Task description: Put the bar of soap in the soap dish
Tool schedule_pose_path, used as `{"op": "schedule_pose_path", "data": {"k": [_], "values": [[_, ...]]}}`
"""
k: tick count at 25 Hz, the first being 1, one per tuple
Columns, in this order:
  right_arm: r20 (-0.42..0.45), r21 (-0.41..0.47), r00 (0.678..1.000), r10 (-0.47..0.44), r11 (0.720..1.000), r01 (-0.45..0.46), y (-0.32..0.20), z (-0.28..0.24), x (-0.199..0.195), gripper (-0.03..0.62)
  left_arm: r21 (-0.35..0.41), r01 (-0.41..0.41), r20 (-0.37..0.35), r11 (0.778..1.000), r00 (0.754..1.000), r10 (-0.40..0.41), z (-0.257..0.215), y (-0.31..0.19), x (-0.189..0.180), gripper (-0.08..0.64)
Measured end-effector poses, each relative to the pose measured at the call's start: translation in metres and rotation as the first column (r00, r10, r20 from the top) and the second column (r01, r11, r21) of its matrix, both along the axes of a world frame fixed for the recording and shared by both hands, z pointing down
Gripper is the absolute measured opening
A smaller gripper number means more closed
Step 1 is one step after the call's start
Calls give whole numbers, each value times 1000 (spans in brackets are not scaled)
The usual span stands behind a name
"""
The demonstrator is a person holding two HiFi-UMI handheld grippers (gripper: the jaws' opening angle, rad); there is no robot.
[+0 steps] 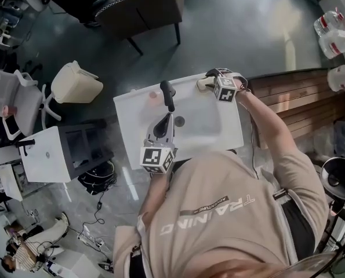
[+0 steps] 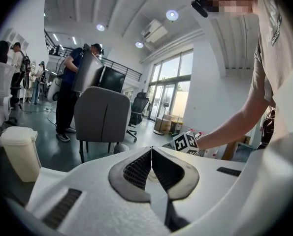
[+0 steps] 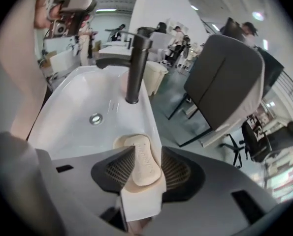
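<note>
Both jaws of the right gripper (image 3: 147, 152) pinch the bar of soap (image 3: 144, 165) by its long sides, over the soap dish (image 3: 119, 142). It looks hard but slippery. The left gripper (image 2: 151, 154) is closed and empty.

I'm looking at a grey armchair (image 1: 143, 7) on a dark, glossy floor (image 1: 247, 33). Left of the armchair, nearer the camera, stands a cream lidded bin (image 1: 73, 83), and to its right run wooden slats (image 1: 294, 97). Beyond the armchair, tall windows (image 2: 171, 90) glow beneath round ceiling lights (image 2: 172, 14).

Left gripper (image 2: 151, 151) fingers together, right gripper (image 3: 147, 148) fingers on bar of soap (image 3: 144, 165)
</note>
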State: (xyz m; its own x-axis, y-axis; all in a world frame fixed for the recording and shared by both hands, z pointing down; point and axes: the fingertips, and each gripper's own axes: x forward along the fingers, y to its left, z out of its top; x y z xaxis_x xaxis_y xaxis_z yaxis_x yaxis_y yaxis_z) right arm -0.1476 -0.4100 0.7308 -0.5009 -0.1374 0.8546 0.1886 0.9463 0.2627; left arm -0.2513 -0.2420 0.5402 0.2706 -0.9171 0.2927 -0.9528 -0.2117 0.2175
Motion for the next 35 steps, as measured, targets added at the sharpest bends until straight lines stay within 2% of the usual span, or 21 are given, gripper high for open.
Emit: {"op": "schedule_pose_path", "data": {"k": [4, 7, 9, 15, 18, 23, 28, 31, 35], "values": [[125, -76, 968, 220, 974, -212, -2, -26, 6, 154, 14, 1, -8, 1000, 1000, -1, -5, 6, -5, 11], [200, -113, 920, 336, 941, -319, 2, -45, 17, 91, 28, -6, -16, 1000, 1000, 6, -8, 10, -5, 11], [246, -142, 885, 395, 918, -370, 10, -57, 25, 24, 34, -15, -19, 999, 1000, 16, -9, 14, -4, 11], [321, -243, 796, 514, 857, -455, 51, -78, 39, 14, 45, -42, -32, 998, 999, 43, -7, 20, -5, 11], [333, -290, 765, 551, 832, -473, 76, -85, 41, 14, 48, -47, -40, 998, 998, 49, -7, 20, -4, 11], [362, -425, 698, 618, 776, -466, 120, -101, 35, 14, 59, -68, -49, 996, 996, 71, -10, 18, 2, 11], [448, -460, 643, 621, 777, -430, 148, -136, 26, 14, 85, -86, -27, 993, 996, 89, -23, 18, 4, 11], [517, -473, 590, 620, 782, -406, 150, -166, 24, 14, 113, -80, -30, 990, 996, 84, -36, 13, -2, 11], [613, -528, 504, 609, 790, -311, 155, -209, 27, 14, 181, -57, -82, 982, 994, 72, -69, 7, -5, 11]]}}
